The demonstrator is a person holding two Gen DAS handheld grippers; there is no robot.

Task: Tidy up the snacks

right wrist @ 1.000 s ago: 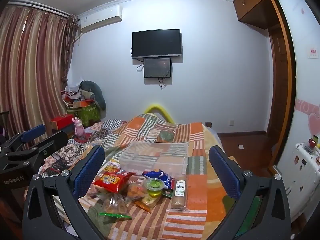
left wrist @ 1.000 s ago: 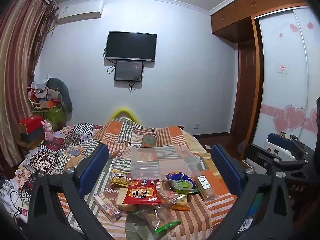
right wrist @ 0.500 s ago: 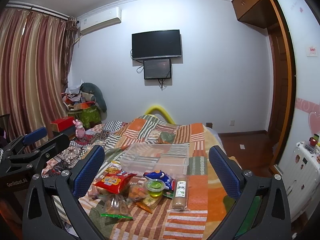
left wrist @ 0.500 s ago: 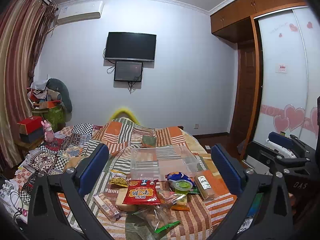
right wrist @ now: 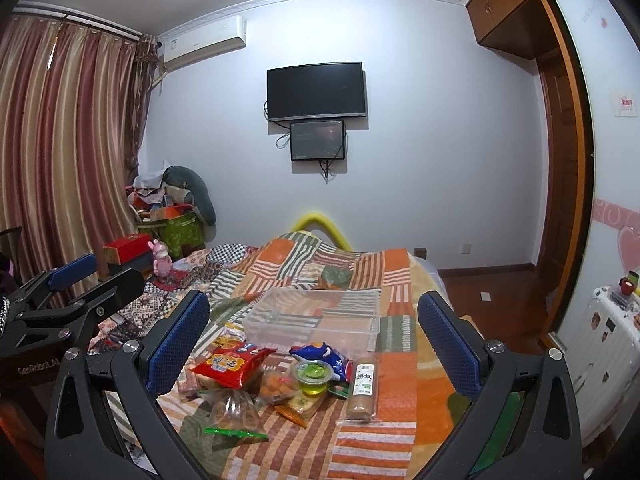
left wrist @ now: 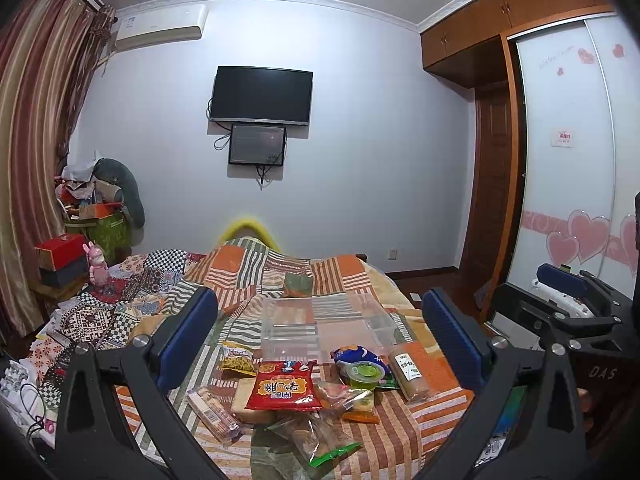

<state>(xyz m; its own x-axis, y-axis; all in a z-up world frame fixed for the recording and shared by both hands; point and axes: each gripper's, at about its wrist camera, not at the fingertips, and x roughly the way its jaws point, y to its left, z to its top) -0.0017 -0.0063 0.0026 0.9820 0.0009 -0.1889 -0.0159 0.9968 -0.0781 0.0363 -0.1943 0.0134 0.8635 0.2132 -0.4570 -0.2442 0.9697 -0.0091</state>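
Several snacks lie on a striped bed near its front: a red chip bag, a green jelly cup, a brown biscuit roll, a blue packet and a clear bag with a green seal. An empty clear plastic bin stands just behind them. My left gripper and my right gripper are both open and empty, held above and short of the snacks.
The bed's patchwork cover fills the middle. Cluttered boxes and a pink toy stand at the left by the curtains. A wardrobe and a white suitcase are at the right.
Both views have shifted slightly; the snacks and bin sit a touch lower in the right wrist view. Nothing was picked up or moved.
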